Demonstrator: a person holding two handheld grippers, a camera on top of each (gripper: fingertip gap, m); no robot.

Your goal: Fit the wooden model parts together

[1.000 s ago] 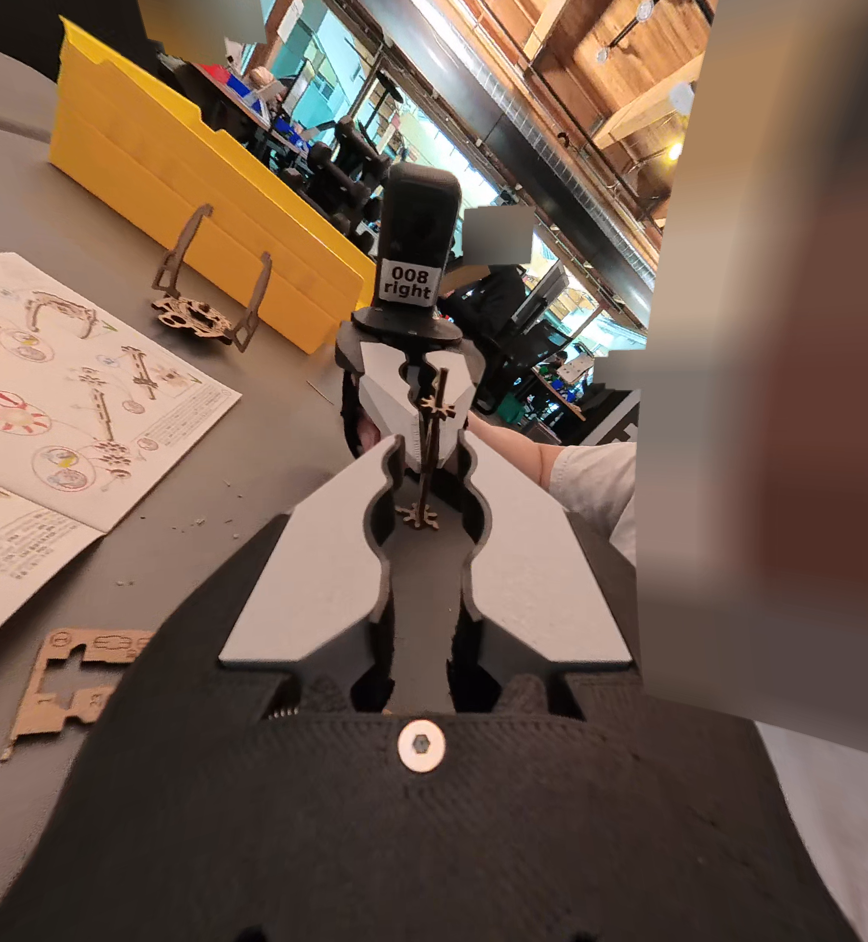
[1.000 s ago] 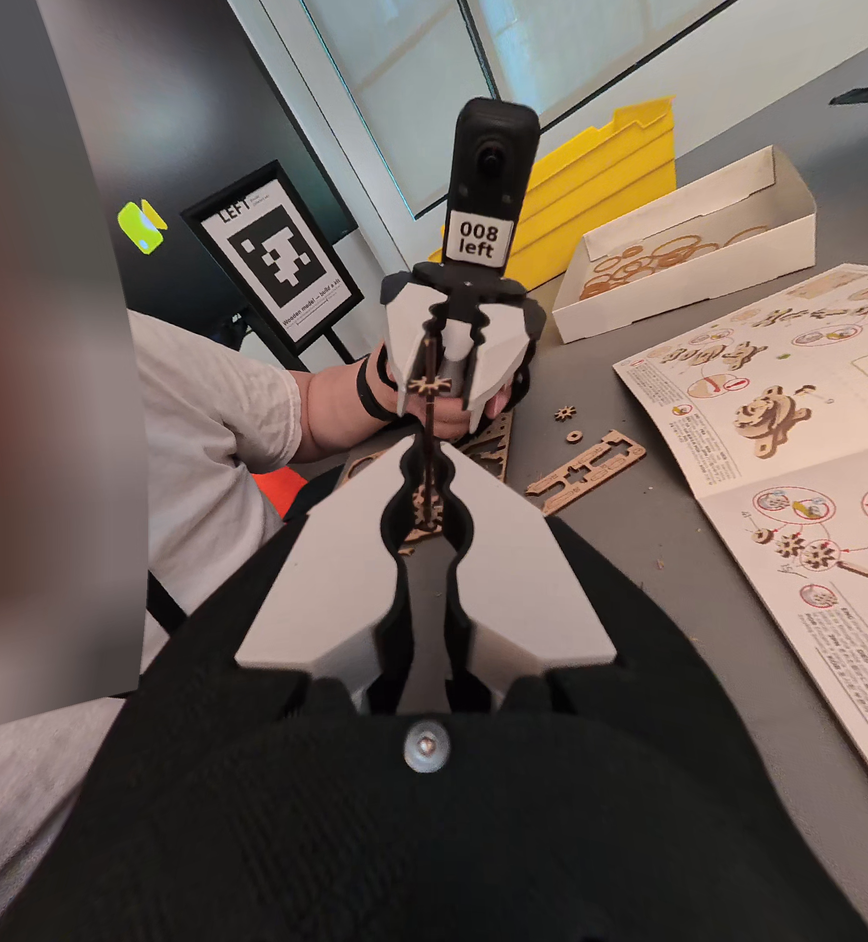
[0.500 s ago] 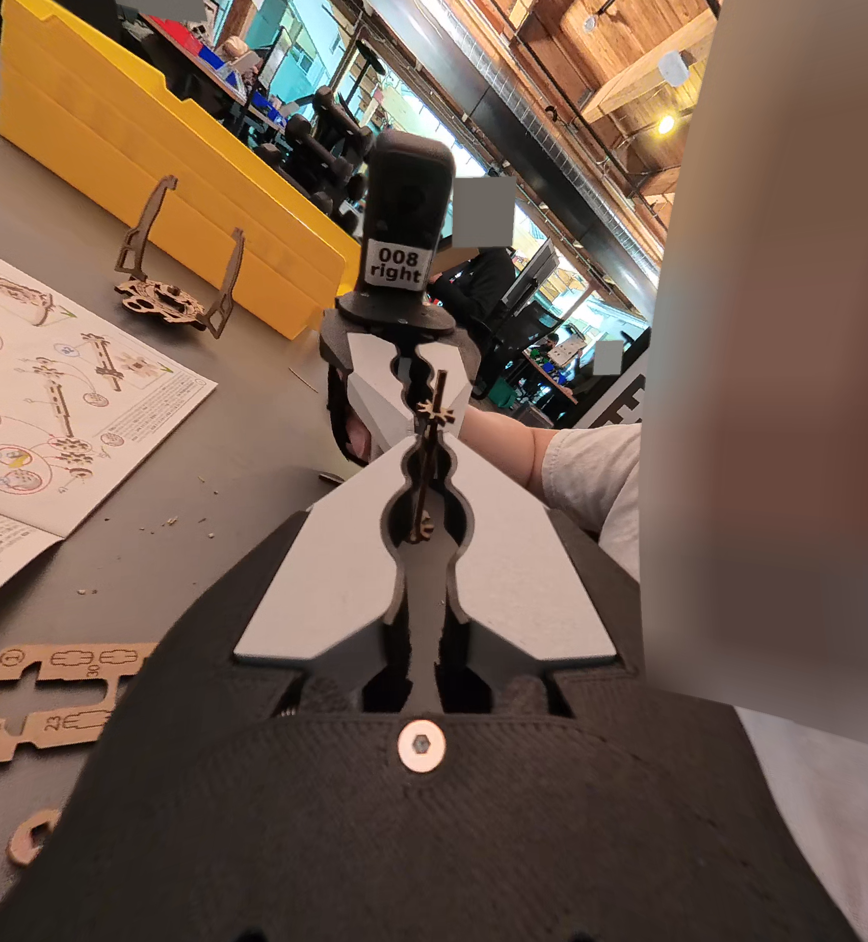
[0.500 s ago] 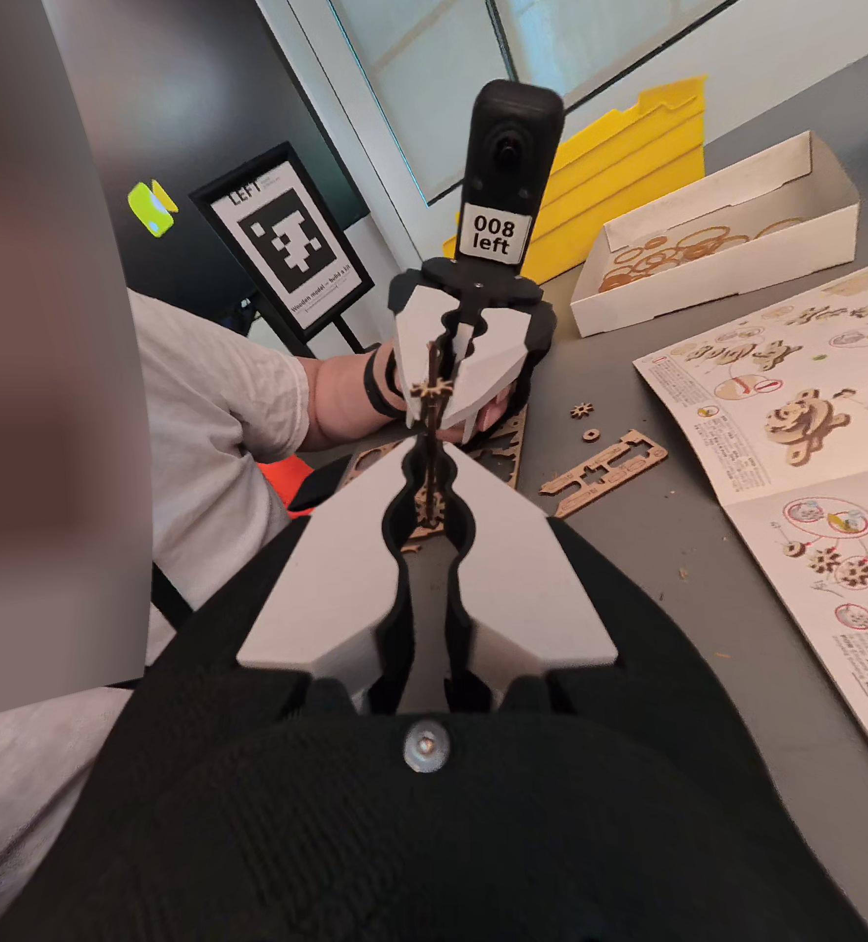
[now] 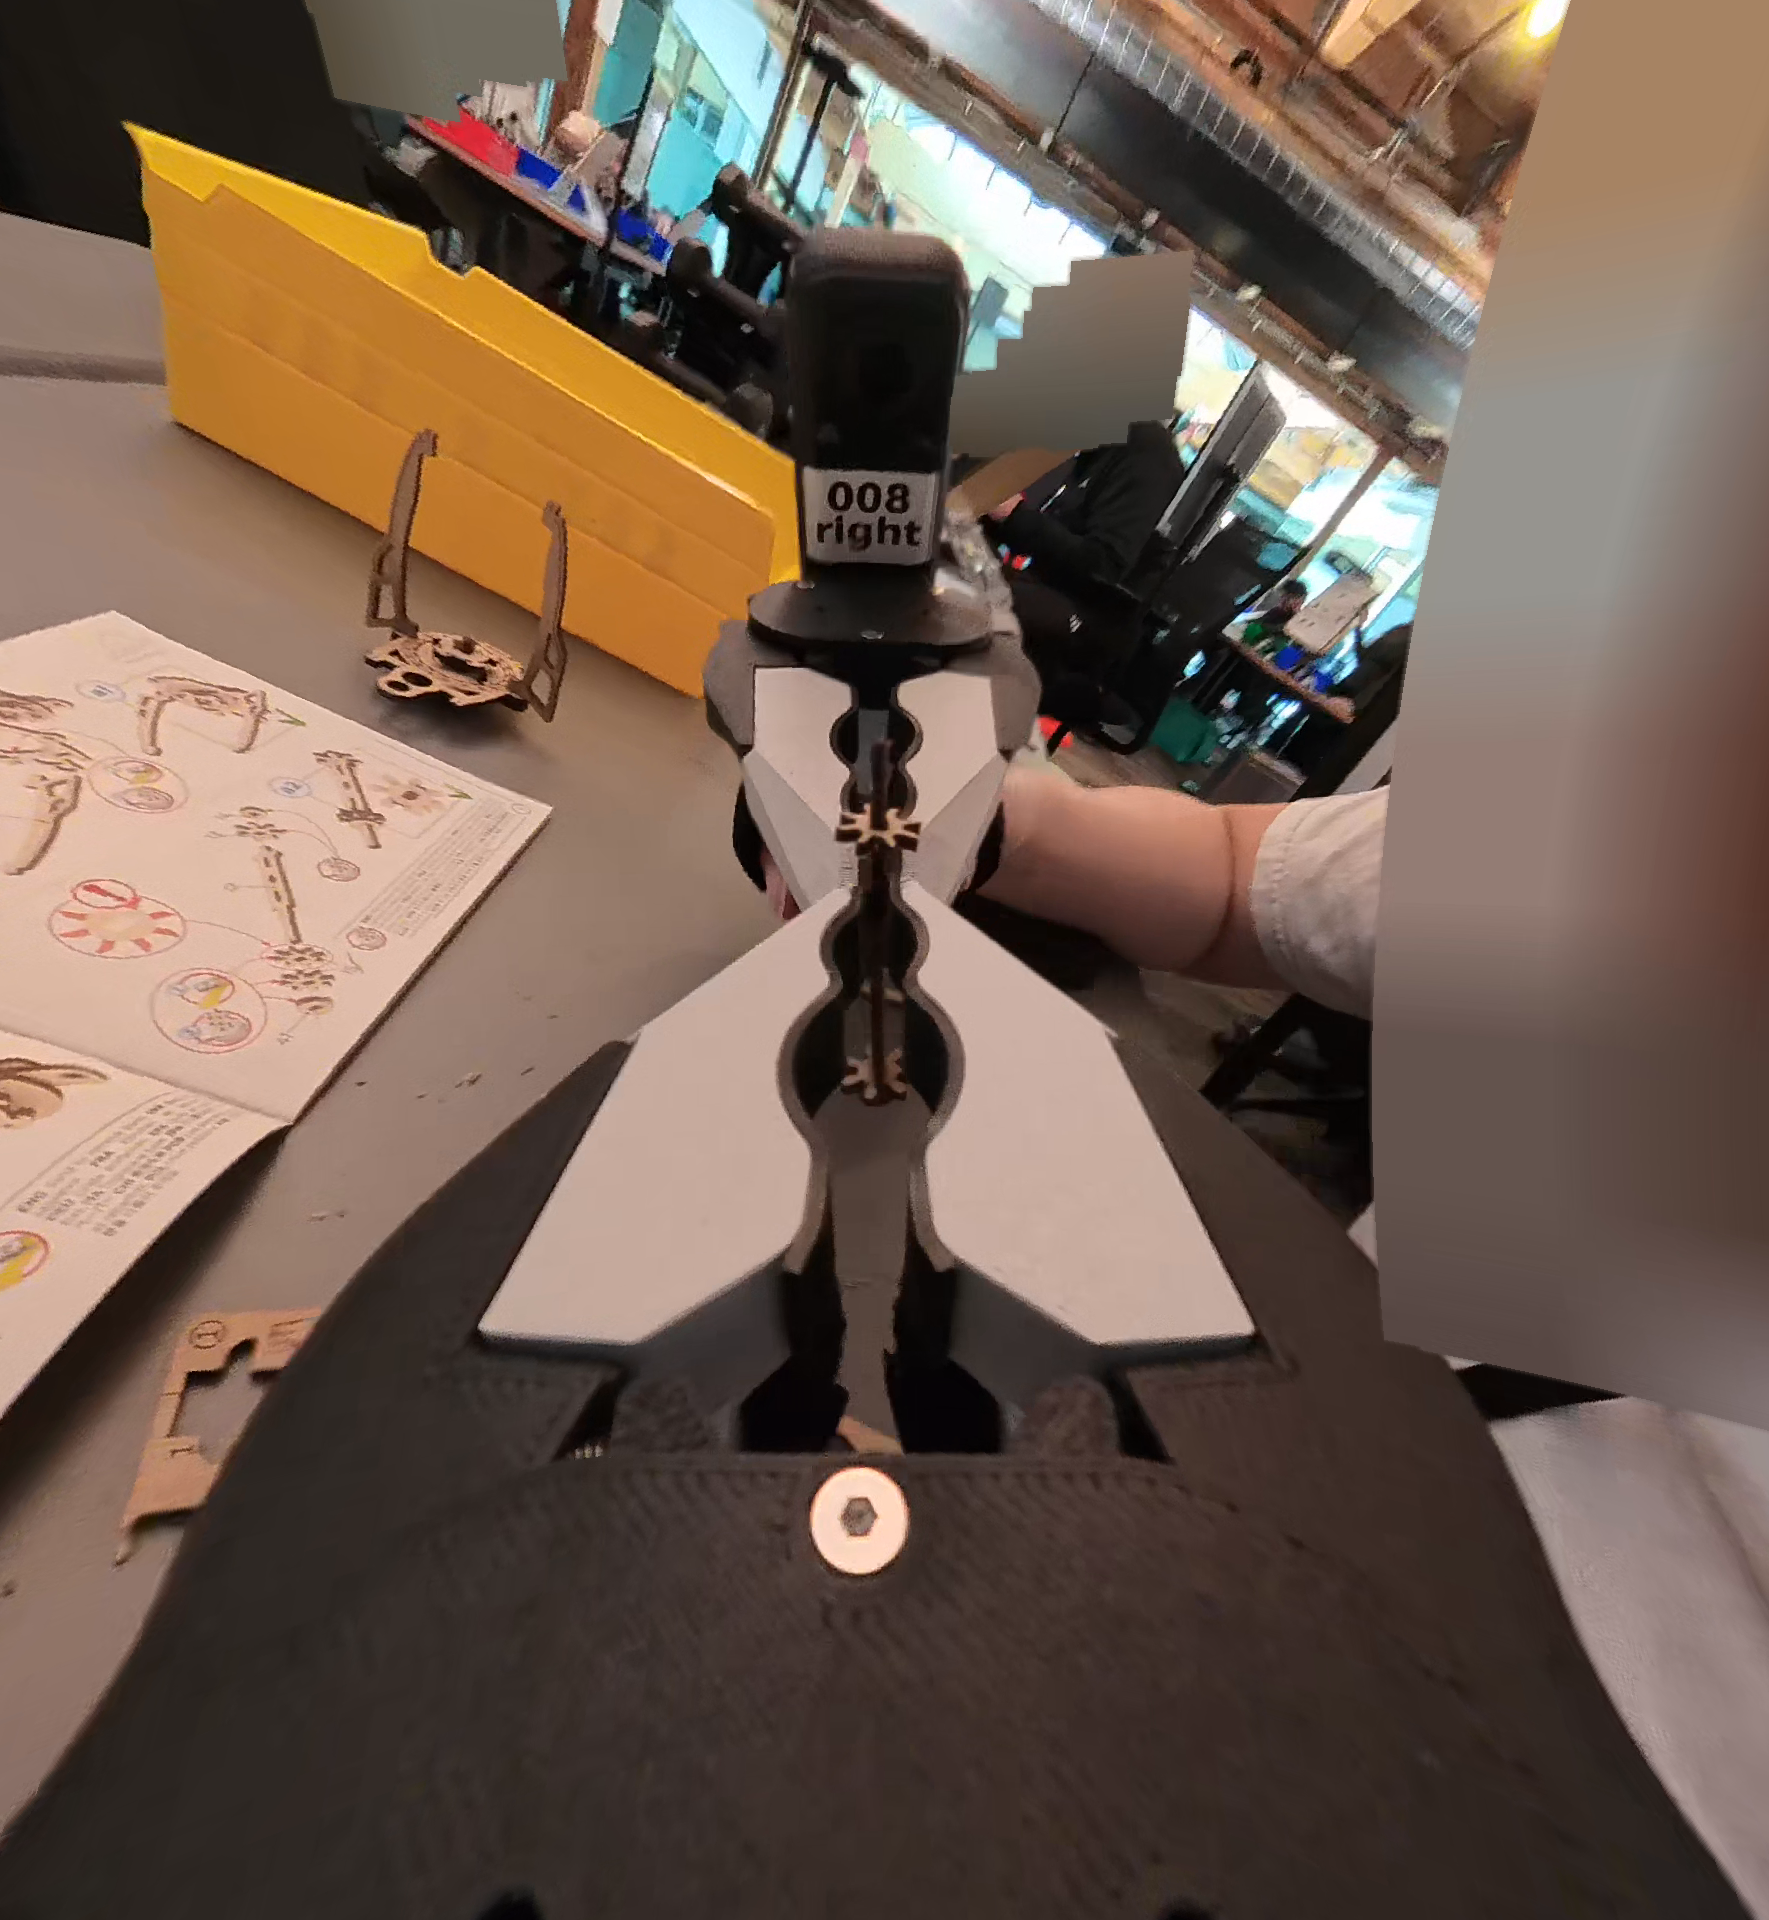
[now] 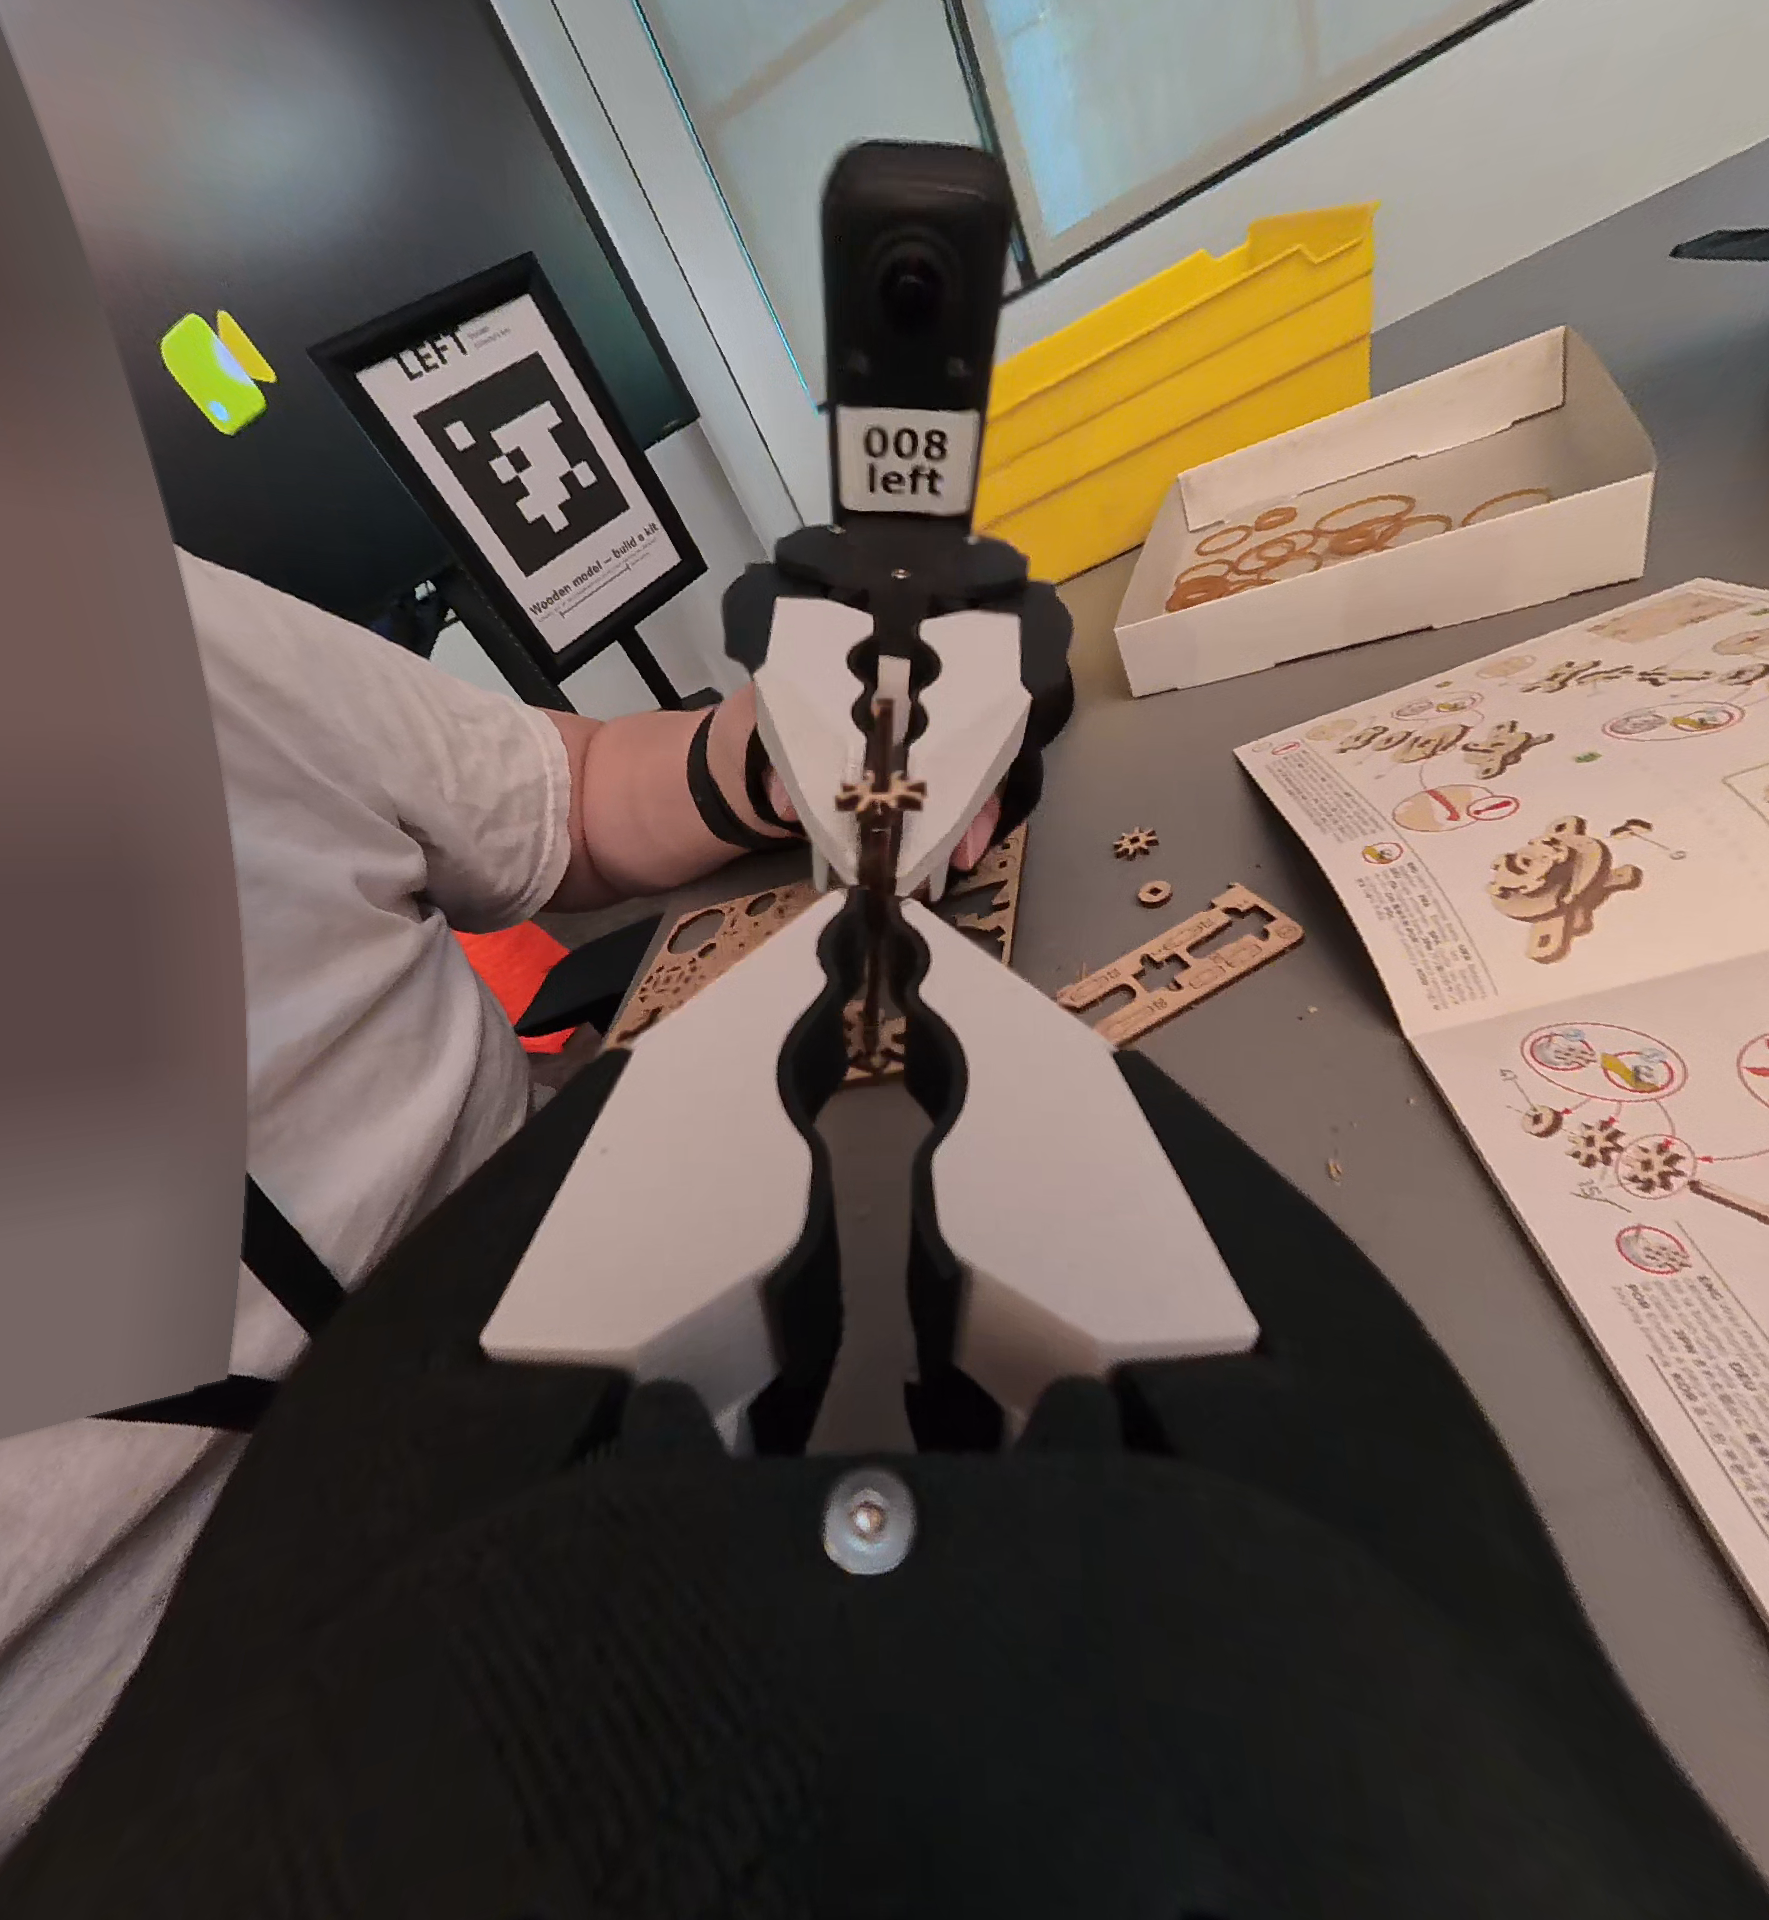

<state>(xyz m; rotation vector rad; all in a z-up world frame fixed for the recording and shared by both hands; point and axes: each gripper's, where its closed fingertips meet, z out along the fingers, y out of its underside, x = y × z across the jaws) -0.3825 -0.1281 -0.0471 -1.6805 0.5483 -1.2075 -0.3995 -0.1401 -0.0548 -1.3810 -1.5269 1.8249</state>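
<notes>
Left tongs (image 5: 875, 914) and right tongs (image 6: 864, 909), nearly closed, pinch one wooden rod (image 5: 872, 940) between them.

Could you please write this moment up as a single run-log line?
left claw: shut on wooden axle | right claw: shut on same axle, tip to tip | gears on axle | held above table

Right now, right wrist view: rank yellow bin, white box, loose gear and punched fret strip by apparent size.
1. white box and yellow bin: look alike, bin farther and partly hidden, so unranked.
2. punched fret strip.
3. loose gear.
</notes>
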